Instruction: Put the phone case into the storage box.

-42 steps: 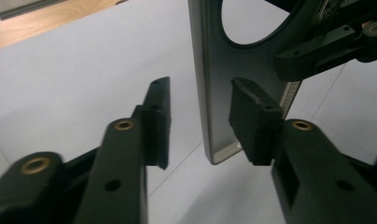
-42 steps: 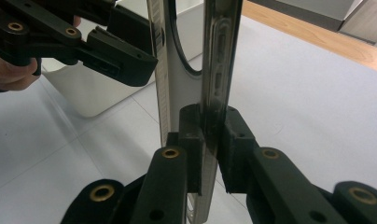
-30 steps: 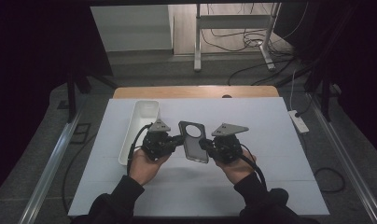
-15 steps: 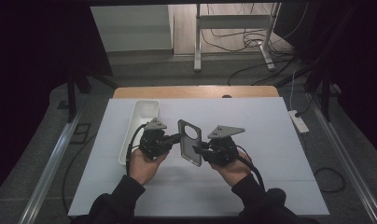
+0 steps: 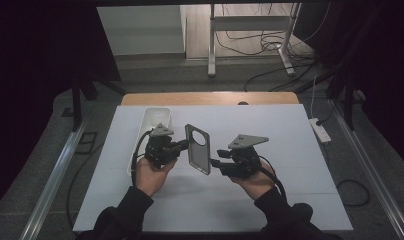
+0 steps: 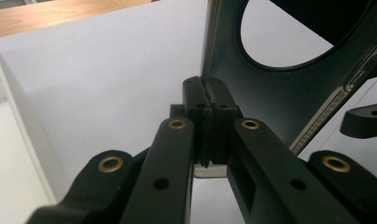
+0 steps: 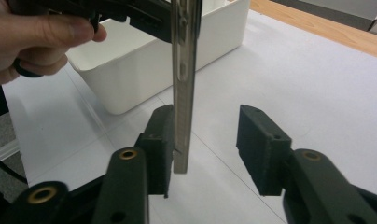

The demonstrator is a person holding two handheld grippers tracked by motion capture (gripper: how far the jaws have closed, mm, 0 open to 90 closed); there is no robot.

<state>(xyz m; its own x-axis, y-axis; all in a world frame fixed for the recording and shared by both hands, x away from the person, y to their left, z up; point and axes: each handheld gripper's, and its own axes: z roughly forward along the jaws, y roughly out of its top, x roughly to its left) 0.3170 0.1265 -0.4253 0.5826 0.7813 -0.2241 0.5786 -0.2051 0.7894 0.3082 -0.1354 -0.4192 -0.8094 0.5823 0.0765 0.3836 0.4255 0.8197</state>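
Now we are clamping the phone case by its edge in our left gripper, holding it upright above the table's middle, long axis running toward the far edge. Our right gripper has just been opening, and the case's lower end is standing between its spread pads, brushing one.

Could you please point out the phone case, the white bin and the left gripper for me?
phone case (image 5: 198, 156), high view, on its dark back panel below the round cutout.
white bin (image 5: 151, 117), high view, on its far rim.
left gripper (image 6: 206, 100), left gripper view, between its fingertips, shut on the case's edge.
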